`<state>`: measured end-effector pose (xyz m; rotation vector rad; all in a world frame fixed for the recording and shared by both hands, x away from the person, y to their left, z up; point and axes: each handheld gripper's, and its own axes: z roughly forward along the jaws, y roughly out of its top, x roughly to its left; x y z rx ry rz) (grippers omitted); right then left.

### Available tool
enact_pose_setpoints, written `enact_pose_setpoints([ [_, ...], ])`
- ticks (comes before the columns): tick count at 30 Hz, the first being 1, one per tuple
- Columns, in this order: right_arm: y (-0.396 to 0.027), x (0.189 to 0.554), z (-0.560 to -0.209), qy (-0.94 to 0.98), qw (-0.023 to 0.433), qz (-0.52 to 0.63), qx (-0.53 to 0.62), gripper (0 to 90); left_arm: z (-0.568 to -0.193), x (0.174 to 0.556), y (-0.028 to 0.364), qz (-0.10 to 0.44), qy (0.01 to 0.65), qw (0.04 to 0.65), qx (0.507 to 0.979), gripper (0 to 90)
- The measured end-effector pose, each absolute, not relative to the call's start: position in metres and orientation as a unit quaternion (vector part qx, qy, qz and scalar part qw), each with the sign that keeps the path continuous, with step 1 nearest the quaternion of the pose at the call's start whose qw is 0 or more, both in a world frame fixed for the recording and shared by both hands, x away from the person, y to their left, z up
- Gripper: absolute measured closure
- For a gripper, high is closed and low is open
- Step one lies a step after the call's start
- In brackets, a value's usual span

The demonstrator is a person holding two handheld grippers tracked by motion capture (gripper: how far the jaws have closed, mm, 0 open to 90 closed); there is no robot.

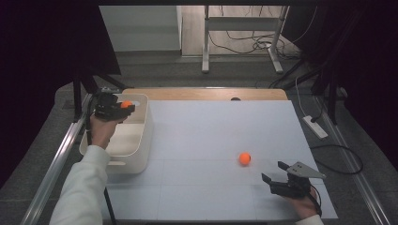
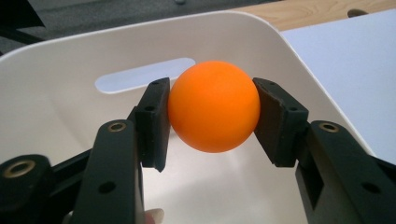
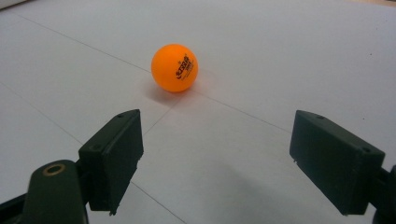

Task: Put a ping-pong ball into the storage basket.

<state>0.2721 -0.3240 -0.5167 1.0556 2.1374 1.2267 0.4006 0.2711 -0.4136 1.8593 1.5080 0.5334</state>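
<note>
Table (image 1: 206, 140), a broad white sheet-covered surface with a wooden strip along its far edge, carries everything here, and the white plastic bin (image 1: 141, 136) with rounded corners and a slot handle, standing at the table's left side, serves as the landmark. Above the far part of that bin hangs the left tool (image 1: 123, 107), its two black pads pressed against opposite sides of a smooth orange ball (image 2: 214, 106), pinching it; in the left gripper view the ball sits over the bin's hollow, clear of the floor and walls. A release from here looks likely to drop it inside. Well to the right of the bin, near the table's front edge, the right tool (image 1: 273, 172) rests low with its jaws spread wide and nothing between them. A second orange ball with dark printed lettering (image 3: 174, 67) lies on the bare table, well right of the bin and just beyond the right tool, slightly toward the bin side of it. In the right gripper view this ball lies ahead of the spread pads and a little left of their midline, so the right hand is by far the nearer one, and the reach would go forward with a small shift left.
</note>
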Motion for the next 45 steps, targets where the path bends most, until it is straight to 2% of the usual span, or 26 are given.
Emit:
enact_pose_setpoints([
  [13, -0.323, 0.272, -0.517, 0.777, 0.228, 0.445, 0.382, 17.5, -0.412, 0.4, 0.27, 0.209, 0.577, 0.344, 0.71, 48.9],
  [16, -0.324, 0.272, -0.517, 0.777, 0.228, 0.445, 0.382, 17.4, -0.411, 0.399, 0.27, 0.221, 0.579, 0.348, 0.703, 29.3],
  [17, -0.324, 0.272, -0.516, 0.777, 0.228, 0.445, 0.382, 17.4, -0.41, 0.399, 0.27, 0.222, 0.581, 0.353, 0.699, 29.3],
  [18, -0.324, 0.272, -0.516, 0.777, 0.228, 0.444, 0.382, 17.4, -0.41, 0.399, 0.27, 0.221, 0.582, 0.356, 0.697, 23.8],
  [22, -0.323, 0.272, -0.516, 0.778, 0.228, 0.445, 0.381, 17.4, -0.408, 0.398, 0.271, 0.216, 0.579, 0.368, 0.694, 17.4],
  [45, -0.323, 0.273, -0.517, 0.777, 0.228, 0.446, 0.382, 17.4, -0.402, 0.384, 0.275, 0.201, 0.554, 0.434, 0.681, 12.6],
])
